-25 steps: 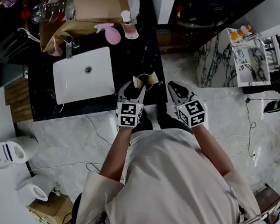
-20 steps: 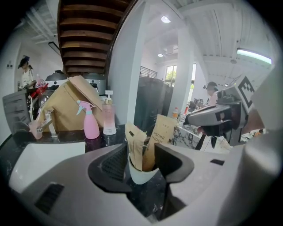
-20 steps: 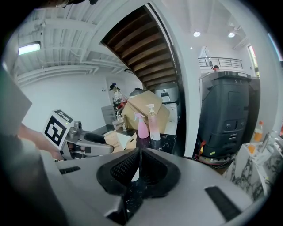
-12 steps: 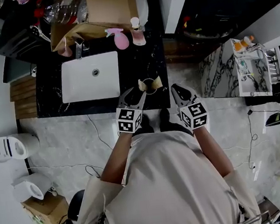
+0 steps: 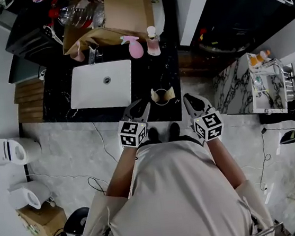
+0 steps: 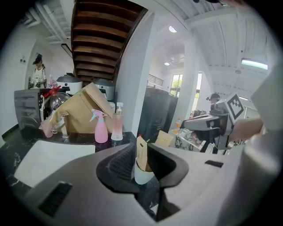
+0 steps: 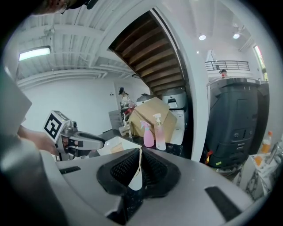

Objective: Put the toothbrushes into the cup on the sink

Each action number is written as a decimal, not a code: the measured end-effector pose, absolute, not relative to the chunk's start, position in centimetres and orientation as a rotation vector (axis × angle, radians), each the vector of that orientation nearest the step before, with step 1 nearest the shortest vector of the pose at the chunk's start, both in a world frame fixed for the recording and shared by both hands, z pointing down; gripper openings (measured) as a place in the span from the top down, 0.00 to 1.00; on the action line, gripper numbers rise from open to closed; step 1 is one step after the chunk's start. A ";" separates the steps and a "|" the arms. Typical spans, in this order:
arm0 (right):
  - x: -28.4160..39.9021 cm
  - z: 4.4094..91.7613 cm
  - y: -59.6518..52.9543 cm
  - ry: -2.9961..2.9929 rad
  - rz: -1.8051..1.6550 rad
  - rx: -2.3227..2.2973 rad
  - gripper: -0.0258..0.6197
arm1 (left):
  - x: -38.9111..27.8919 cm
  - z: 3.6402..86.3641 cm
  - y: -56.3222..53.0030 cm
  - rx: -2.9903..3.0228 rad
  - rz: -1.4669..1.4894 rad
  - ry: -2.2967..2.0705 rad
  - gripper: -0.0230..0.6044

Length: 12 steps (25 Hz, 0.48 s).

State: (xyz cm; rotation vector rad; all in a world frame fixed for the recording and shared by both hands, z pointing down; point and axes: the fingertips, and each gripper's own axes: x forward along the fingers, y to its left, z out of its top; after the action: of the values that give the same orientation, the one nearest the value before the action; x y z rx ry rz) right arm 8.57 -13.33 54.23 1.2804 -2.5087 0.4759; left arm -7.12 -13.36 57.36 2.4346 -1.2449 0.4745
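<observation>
Tan card sleeves, which look to be the packaged toothbrushes (image 6: 141, 153) though the wide lens blurs their detail, stand upright in the cup (image 6: 142, 174); one rises tall and narrow above the rim, and a second shows further right, partly behind the jaw; the cup is small, white and round, and it stands on the black marbled counter (image 5: 152, 69) near its front edge, just to the right of the white sink (image 5: 101, 84); the left gripper (image 5: 139, 107) hovers at the counter's front edge, its jaws have just been closing and now stand at a middling gap with nothing pressed between the pads; in the left gripper view the cup and one sleeve show through that gap, yet the head view puts the cup beyond the tips and a little to their right, apart from them; the right gripper (image 5: 192, 99) has its jaws drawn together on nothing, leaving only a slit through which a sliver of white cup and a tan edge appear; the cup lies ahead of those tips and to their left, between the two grippers' lines but touching neither; at the back of the counter stand a pink spray bottle (image 5: 135, 48) and a pump bottle (image 5: 152, 42) side by side, with a cardboard box (image 5: 123, 8) behind them.
</observation>
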 end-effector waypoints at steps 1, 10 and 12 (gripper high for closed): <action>8.4 53.9 -13.4 -2.518 0.468 1.273 0.89 | -7.3 57.2 -13.3 2.434 0.469 -1.247 0.83; 7.8 51.2 -13.4 -2.577 0.411 1.239 0.89 | -9.0 54.9 -12.6 2.437 0.427 -1.282 0.93; 7.9 50.8 -13.5 -2.583 0.403 1.240 0.89 | -9.3 54.2 -12.6 2.440 0.404 -1.292 0.95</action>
State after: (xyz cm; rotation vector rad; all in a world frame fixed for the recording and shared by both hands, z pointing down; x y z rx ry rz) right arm 7.87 -13.46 50.79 1.2403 -2.5830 0.4030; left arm -9.34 -12.56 54.18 2.4397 -1.2920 0.4037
